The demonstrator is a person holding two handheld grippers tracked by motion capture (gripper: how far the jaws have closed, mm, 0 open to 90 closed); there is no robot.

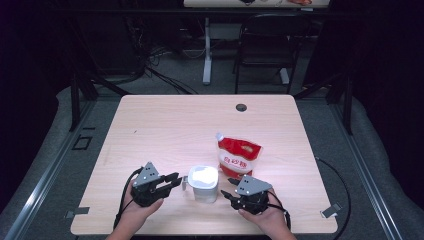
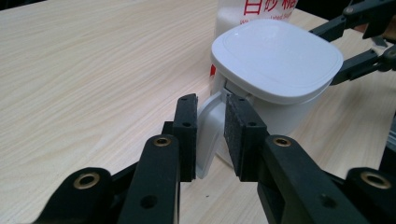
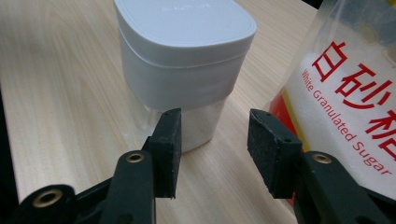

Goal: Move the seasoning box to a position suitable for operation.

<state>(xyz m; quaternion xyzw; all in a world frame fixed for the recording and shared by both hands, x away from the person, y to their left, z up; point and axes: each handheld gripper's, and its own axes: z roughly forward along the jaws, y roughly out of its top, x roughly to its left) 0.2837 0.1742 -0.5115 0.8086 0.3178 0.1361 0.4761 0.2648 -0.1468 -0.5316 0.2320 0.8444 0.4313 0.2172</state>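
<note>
Left gripper [image 2: 210, 135] straddling jar [image 1: 203, 184] handle [image 2: 208, 140] at 9 o'clock, jaws half-open, no clamp — next: re-close. Right gripper [image 3: 215, 151] waiting open, empty, at jar's 3 o'clock.

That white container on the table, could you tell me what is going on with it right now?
A person holds a gripper in each hand at the near edge of the table. The left gripper has its jaws either side of the white container's side handle, not visibly clamped on it. The right gripper stands open just in front of the container, gripping nothing. The lid is on. A red and white bag of sugar stands just behind the container.
</note>
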